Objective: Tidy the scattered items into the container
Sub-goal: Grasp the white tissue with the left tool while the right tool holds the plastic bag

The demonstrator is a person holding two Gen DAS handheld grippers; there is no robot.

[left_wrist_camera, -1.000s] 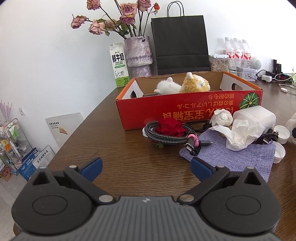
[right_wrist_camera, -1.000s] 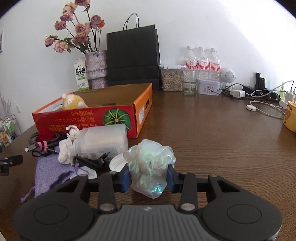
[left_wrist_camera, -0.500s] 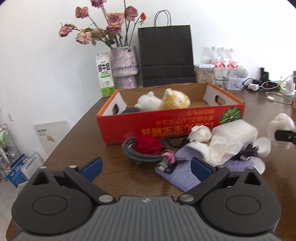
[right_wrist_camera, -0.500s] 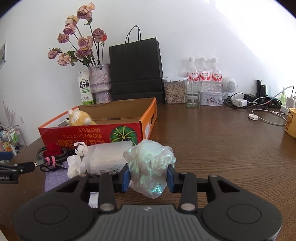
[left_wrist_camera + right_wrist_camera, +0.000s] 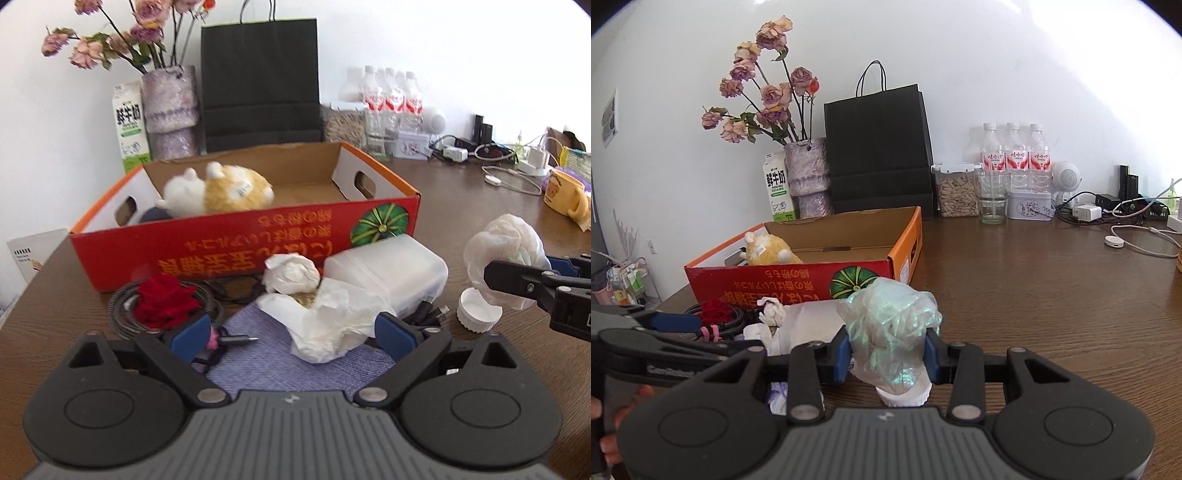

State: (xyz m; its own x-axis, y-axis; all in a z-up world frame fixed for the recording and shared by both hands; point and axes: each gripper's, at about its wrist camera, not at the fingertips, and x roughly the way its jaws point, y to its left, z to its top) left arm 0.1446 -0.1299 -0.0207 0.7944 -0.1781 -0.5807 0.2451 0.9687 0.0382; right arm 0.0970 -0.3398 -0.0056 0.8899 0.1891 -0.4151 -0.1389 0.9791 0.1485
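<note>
1. Two grippers are at work. Left wrist view: the left gripper [image 5: 291,334] hangs over the clutter in front of the red cardboard box [image 5: 258,236]. Its jaws are closing, with the crumpled white tissue sheet [image 5: 328,325] between them; the blue pads do not appear to press on it yet.
2. Same view, loose items counted on the lilac woven cloth [image 5: 273,363] and table: one red fabric rose [image 5: 164,301] on one coiled braided cable [image 5: 123,310], one small white tissue ball [image 5: 291,273], one frosted plastic tub [image 5: 391,269] lying on its side, one white round lid [image 5: 478,310]. Inside the box: one white-and-tan plush toy [image 5: 218,190].
3. Right wrist view: the right gripper [image 5: 888,354] is clenched on one crumpled translucent plastic bag [image 5: 892,325], held clear of the table, near the box's front right corner and not yet over the opening.
4. Judged step: carrying the bag to the box while the left picks the tissue.
5. Next move calls for lifting the bag over the front wall, then releasing. The left should finish closing before lifting; light tissue may slip or drag neighbours.
</note>
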